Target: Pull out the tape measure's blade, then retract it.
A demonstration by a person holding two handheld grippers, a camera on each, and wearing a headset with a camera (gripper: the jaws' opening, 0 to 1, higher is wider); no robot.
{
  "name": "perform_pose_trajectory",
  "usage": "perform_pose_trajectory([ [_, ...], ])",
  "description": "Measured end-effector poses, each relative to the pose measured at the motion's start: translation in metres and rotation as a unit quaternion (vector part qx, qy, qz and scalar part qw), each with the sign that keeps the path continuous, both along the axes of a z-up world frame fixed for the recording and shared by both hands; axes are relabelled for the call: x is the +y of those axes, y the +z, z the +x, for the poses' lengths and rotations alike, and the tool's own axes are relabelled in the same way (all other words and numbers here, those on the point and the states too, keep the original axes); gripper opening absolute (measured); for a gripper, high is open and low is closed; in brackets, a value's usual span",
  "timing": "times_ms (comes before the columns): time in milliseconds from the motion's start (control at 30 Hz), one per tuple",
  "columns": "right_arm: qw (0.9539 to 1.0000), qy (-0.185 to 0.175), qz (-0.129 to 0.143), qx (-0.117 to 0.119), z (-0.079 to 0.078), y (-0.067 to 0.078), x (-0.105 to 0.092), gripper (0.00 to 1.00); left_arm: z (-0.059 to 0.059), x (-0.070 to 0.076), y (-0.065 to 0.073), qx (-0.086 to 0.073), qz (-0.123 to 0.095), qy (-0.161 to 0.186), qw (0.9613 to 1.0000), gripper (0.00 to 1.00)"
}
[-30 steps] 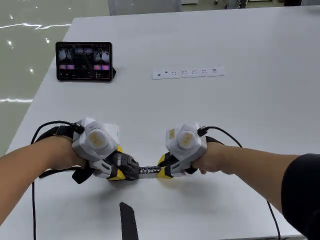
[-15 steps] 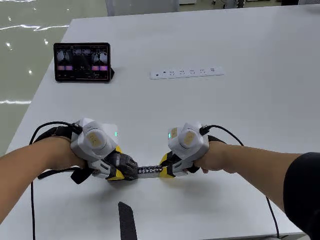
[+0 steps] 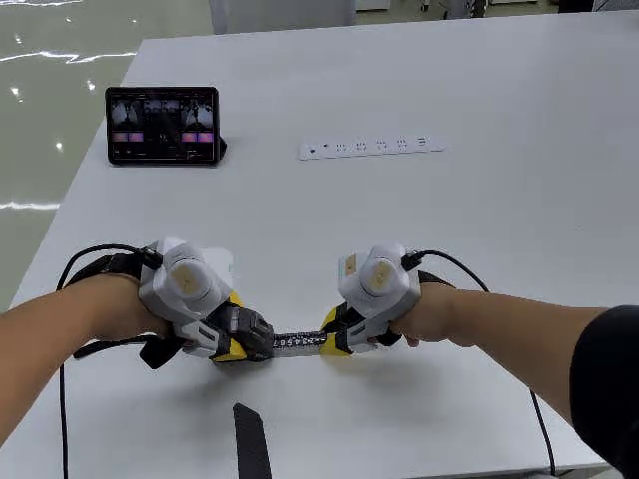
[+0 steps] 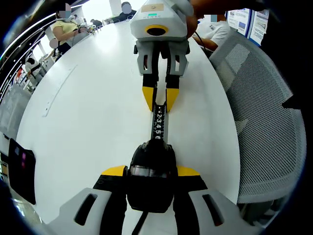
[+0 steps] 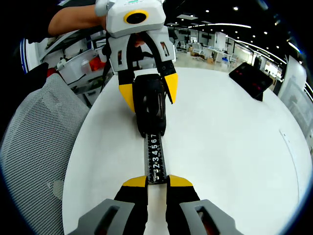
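Near the bench's [image 3: 479, 200] front edge, the left tongs [image 4: 151, 172] clamp the black tape measure [image 4: 150, 191] by its case to anchor it. The right tongs [image 5: 156, 182] pinch the blade [image 5: 155, 156] tip, with a short length drawn out between them. Both forearms [image 3: 60, 319] reach in level, wrists turned inward. Farther back lie a power strip [image 3: 371, 146] and a tablet [image 3: 163, 125].

Yellow-tipped white left claw [image 3: 242, 329], right claw [image 3: 327, 335]; black cables [image 3: 100, 246].

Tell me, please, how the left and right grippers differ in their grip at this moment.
The left gripper clamps the tape measure case, jaws spread wide; the right gripper pinches the blade by its end, jaws nearly together. Both have yellow-tipped jaws and face each other along the blade.
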State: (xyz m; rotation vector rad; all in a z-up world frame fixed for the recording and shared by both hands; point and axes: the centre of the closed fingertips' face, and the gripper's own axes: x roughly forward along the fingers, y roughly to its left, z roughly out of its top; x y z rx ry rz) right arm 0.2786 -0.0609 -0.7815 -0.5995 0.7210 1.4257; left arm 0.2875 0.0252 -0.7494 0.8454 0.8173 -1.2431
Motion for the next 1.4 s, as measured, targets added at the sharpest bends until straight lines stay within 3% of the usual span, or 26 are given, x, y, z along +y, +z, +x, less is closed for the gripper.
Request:
perform_pose_trajectory([
  [1400,0.9999,-0.013,-0.009,0.002,0.001,0.001,-0.028,0.09,-0.001,-0.002,0.002,-0.003,-0.006,0.003,1.0000,0.31],
])
